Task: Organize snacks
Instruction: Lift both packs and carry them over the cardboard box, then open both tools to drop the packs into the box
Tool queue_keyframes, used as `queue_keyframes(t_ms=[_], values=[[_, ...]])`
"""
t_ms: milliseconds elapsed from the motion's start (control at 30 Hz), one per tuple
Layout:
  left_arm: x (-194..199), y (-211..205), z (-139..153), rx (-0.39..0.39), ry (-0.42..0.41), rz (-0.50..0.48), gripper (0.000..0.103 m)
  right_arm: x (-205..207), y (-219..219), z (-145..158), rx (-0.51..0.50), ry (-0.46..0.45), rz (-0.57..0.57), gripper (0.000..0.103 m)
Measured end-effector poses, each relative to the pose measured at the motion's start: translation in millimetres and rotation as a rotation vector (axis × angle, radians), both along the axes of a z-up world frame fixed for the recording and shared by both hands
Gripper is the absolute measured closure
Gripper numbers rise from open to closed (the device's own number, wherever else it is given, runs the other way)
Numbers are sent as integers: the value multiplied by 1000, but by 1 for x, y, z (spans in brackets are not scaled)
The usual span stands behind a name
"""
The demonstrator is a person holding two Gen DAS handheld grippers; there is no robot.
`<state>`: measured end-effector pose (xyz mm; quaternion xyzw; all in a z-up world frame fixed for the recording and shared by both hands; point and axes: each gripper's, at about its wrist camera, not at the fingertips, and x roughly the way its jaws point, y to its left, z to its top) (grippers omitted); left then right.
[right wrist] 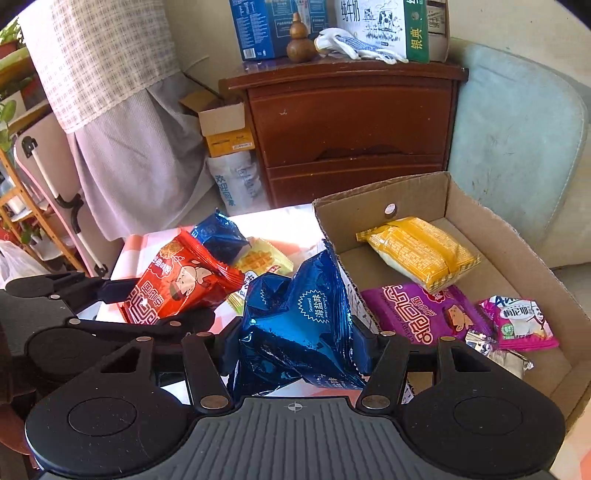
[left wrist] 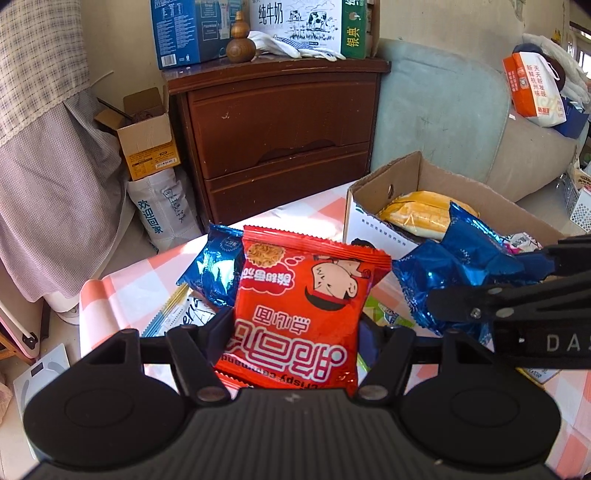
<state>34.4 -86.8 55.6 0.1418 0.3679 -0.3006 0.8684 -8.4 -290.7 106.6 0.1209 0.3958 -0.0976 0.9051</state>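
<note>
My left gripper is shut on a red noodle snack packet, held upright above the checked tablecloth. The same red noodle snack packet shows at the left in the right wrist view. My right gripper is shut on a crumpled blue snack bag, lifted beside the cardboard box; this blue snack bag appears right of the red packet in the left wrist view. Inside the box lie a yellow biscuit pack, a purple packet and a pink packet.
Another blue bag and a yellow-green waffle packet lie on the table. Behind stand a brown wooden drawer cabinet with milk cartons on top, a pale sofa at the right, and a small open carton on the floor.
</note>
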Motion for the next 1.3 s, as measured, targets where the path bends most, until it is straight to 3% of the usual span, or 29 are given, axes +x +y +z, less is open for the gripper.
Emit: queue_keyframes(t_ms=[400,867,1200,1300], values=[[-6,-44,20,-83,-28,-13,37,-31,-59,30,-1,-98,-199,46],[-24,-98,16,-159,45,-97,37,-58,-100,33,-31,-98,-406,46],[-43,-132,4,-187,87,-178,36,-62,-115,23,-18,-65,-472,43],[-48,-132,5,-187,67,-189,25,-60,-118,19,-12,-47,-479,39]])
